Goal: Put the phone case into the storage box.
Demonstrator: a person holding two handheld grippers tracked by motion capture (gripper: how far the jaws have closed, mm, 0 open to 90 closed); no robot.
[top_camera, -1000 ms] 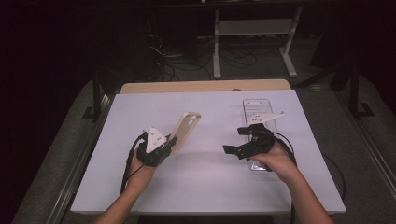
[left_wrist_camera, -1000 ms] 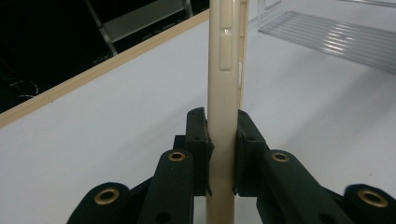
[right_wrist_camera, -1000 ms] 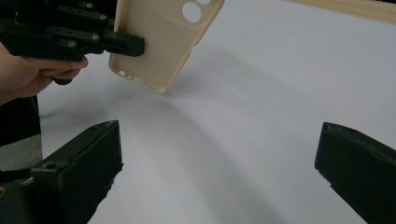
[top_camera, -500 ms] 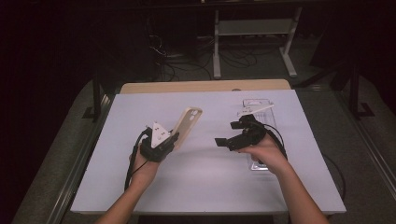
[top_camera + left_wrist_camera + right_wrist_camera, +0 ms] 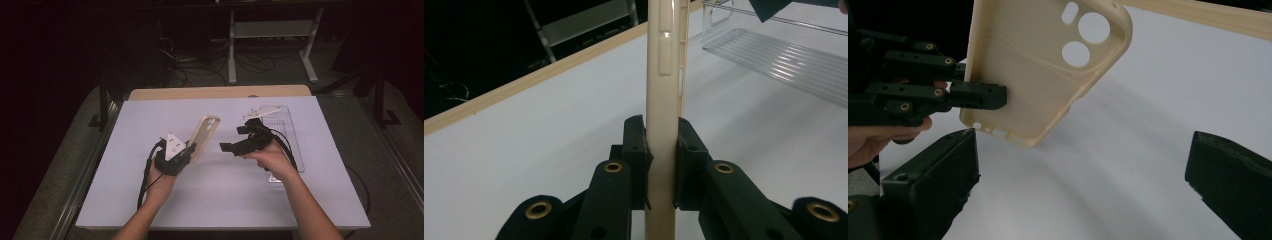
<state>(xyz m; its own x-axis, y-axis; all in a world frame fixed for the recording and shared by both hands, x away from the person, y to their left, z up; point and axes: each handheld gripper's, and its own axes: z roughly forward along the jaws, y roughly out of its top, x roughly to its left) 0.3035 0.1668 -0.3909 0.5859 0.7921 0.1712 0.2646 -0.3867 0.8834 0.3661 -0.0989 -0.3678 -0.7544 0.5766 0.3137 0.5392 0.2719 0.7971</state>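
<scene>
Cream-coloured, the soft plastic phone case [image 5: 203, 136] was clamped near its lower end between the pads of the left gripper [image 5: 189, 148], held clear above the white table [image 5: 210, 200]. Its long axis tilted up and away from the person, camera cut-outs at the far, upper end. Just beside it, the right gripper [image 5: 234, 139] faced the case with jaws wide apart and empty. A clear ribbed plastic tray [image 5: 285, 131] lay behind the right hand [image 5: 267, 157].

Matt cream plastic phone case [image 5: 1043, 65], clear ribbed plastic tray [image 5: 794, 60], smooth white table [image 5: 210, 200].
</scene>
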